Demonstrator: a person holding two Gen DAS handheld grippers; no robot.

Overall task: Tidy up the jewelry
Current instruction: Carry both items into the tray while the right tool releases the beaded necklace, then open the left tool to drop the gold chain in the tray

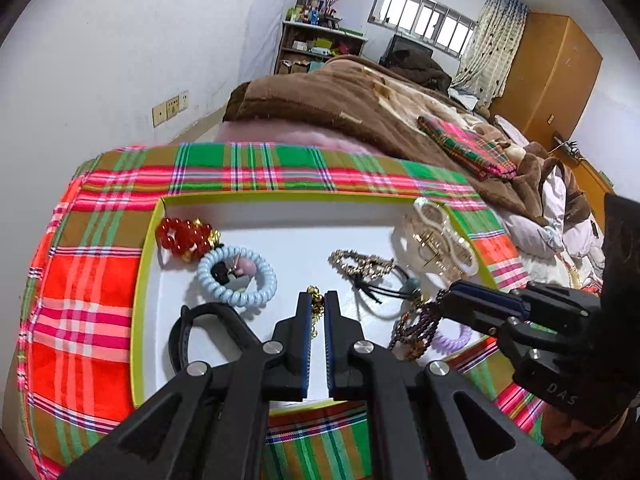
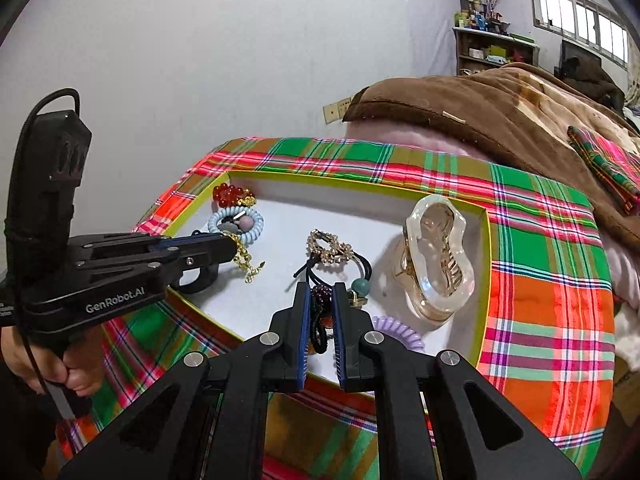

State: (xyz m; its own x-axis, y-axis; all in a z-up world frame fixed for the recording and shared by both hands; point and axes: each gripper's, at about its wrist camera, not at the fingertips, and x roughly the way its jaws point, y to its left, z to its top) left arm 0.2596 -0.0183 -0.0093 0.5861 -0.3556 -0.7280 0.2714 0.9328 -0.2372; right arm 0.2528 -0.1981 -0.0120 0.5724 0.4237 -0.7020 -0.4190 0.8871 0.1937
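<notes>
A shallow white tray with a yellow-green rim sits on a plaid cloth in red, green and orange, with a bed under a brown blanket just behind it. The left tool is drawn in narrow around a gold chain, its blue-lined fingers pinching the links near the tray's front edge; in the right wrist view the chain dangles from that tool's tip down to the tray floor. The right tool is likewise narrow, clamped on a dark purple beaded bracelet at the front right of the tray, and the left wrist view shows the beads hanging in loops from its tip. A lilac coil hair tie lies just beside that bracelet. In the far left corner rests a red beaded bracelet, touching a pale blue coil hair tie that rings a few small pieces. Near the middle lies a gold beaded piece tangled with a black hair elastic bearing a teal bead. A clear amber hair claw leans at the right side of the tray. A black strap curls at the front left.
</notes>
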